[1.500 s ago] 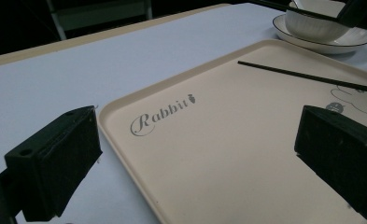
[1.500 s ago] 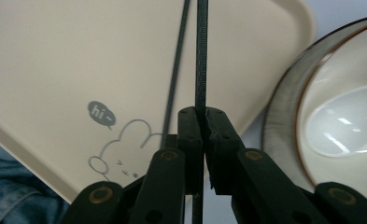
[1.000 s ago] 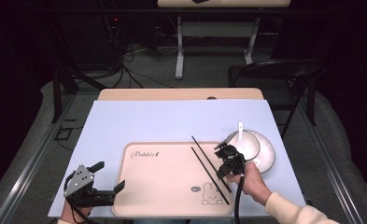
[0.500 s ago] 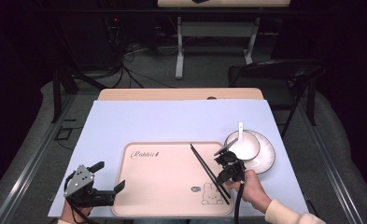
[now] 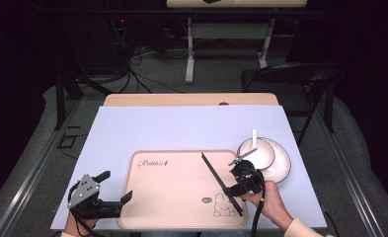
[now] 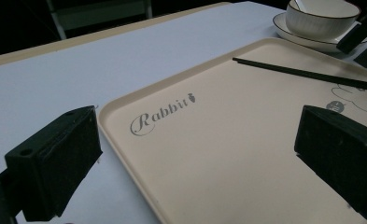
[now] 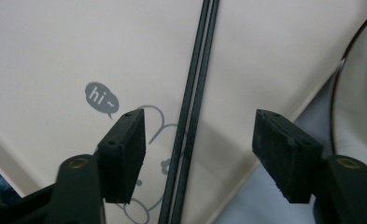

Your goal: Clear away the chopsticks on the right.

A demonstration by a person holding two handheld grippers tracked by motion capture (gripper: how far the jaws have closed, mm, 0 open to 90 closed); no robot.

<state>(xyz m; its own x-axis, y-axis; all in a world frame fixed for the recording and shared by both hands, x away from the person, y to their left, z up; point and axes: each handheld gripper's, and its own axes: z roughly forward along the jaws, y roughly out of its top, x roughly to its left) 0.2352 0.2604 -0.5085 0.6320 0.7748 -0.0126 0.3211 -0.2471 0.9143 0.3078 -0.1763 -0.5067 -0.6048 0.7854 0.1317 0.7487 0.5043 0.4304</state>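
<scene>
The right tool hangs over the right part of the beige tray, held by the person's right hand. Its jaws have just been opening and now stand spread, one on each side of the pair of black chopsticks, with a clear gap between each pad and the sticks. In the right gripper view the chopsticks lie flat on the tray side by side, touching along their length, and run up between the jaws across the printed rabbit and its "hi~" bubble. From the high view they lie slantwise, from near the tray's middle down toward its near right corner.

Just beside the tray's right rim stands a white bowl on a white plate with a dark edge; a white spoon handle sticks up out of the bowl, though whether it leans on the rim is hard to tell at this size.

The left tool rests at the tray's near left corner, jaws spread wide. In the left gripper view one jaw sits over the pale blue desk and the other over the tray, whose rim runs between them; nothing is pinched. The word "Rabbit" is printed on the tray ahead of it
</scene>
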